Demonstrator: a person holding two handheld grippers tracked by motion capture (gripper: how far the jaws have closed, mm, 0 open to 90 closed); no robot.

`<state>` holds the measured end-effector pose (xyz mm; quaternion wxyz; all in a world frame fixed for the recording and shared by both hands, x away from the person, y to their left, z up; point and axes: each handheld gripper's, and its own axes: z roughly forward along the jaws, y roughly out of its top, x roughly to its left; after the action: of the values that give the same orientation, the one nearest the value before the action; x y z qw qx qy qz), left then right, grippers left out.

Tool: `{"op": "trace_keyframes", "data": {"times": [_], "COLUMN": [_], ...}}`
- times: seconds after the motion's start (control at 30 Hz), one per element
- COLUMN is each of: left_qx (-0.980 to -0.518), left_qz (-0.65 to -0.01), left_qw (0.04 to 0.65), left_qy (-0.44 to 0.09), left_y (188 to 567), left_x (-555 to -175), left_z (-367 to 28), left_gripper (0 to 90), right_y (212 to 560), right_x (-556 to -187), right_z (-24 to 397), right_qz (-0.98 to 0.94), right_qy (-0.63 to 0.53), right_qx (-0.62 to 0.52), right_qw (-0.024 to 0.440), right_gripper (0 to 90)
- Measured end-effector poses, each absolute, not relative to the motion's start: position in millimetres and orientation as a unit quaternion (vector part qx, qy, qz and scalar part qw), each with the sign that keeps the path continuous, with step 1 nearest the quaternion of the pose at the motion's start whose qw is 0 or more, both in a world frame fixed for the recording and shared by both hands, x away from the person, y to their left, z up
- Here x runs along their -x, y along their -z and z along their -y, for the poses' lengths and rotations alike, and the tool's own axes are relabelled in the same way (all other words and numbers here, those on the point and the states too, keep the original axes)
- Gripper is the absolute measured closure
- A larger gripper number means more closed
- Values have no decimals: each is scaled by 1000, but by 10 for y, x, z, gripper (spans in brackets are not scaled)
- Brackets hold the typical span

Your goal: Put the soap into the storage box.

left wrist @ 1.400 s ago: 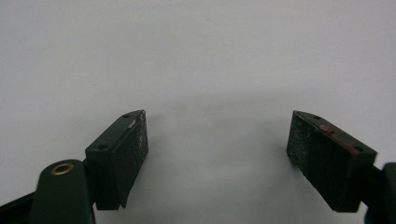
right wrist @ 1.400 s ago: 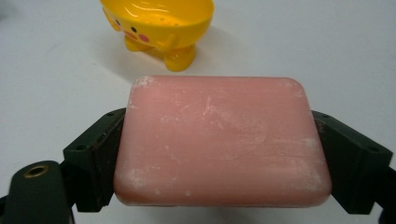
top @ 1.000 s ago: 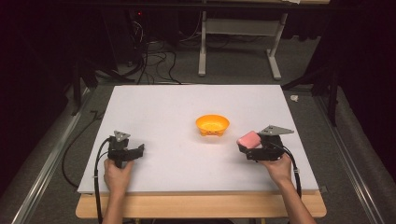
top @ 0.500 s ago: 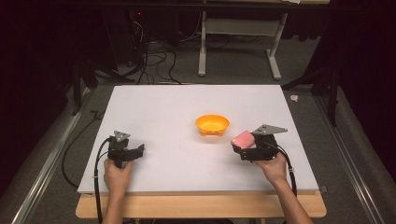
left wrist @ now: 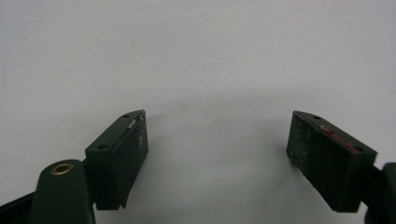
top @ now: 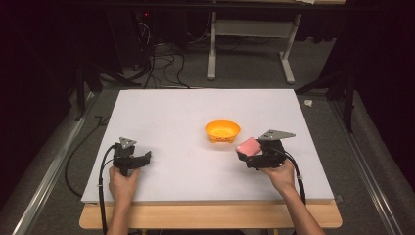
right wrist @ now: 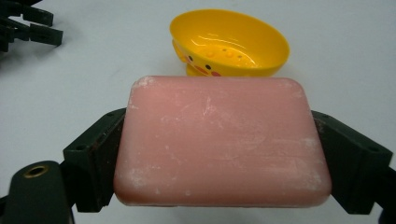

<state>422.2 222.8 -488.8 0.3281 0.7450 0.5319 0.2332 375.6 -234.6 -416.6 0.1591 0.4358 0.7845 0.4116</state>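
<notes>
1. Pinching a pink soap bar by its two short ends, the right gripper carries it just above the white table.
2. Seen from the high view, the bar sits at four o'clock from the yellow bowl, just beside it without touching.
3. From the right gripper view, the bowl lies at twelve o'clock beyond the bar.
4. At eight o'clock from the bowl, well apart, the left gripper rests with jaws spread and nothing between them.
</notes>
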Motion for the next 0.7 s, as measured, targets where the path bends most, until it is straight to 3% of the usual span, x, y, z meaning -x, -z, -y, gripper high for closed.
{"op": "trace_keyframes", "data": {"times": [0.7], "left_qx": [-746], "left_qz": [-531], "left_qw": [327], "left_qy": [-234], "left_y": [4888], "left_x": [-4220], "left_z": [-2228], "left_gripper": [210], "right_y": [4050], "right_x": [-3853], "right_z": [2088], "right_qz": [-796], "right_qy": [-400], "right_qx": [-427], "right_qw": [153], "right_gripper": [135]}}
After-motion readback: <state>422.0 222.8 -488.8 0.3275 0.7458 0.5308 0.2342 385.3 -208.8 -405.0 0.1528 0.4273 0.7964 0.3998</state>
